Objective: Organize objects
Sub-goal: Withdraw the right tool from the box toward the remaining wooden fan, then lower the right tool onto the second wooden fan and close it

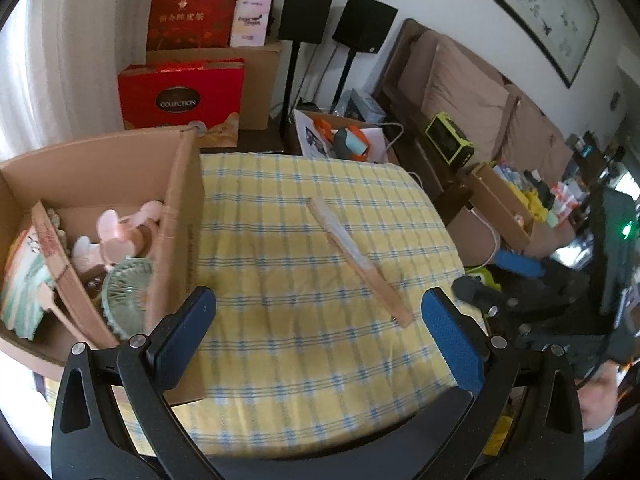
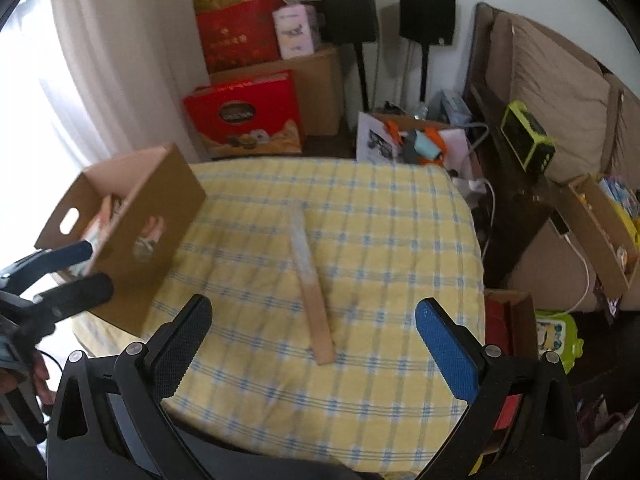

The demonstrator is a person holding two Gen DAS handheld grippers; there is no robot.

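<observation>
Blue-padded right gripper (image 2: 313,316): jaws spread wide, holding nothing, poised low over the near edge of the checked tablecloth (image 2: 400,240). Closed folding fan (image 2: 311,280) flat on the cloth just ahead, near end falling between the two pads, long axis running near-to-far with a slight lean left at the far end. Left gripper (image 1: 319,308) likewise wide open and empty, hanging beside the near right corner of the cardboard box (image 1: 176,216); from that side, fan (image 1: 358,260) ahead and to the right, lying diagonally. Box at left of the table, already stocked with small fans. Judged nearer and better lined up: right gripper, needing a wrist turn to close across the fan's narrow width.
</observation>
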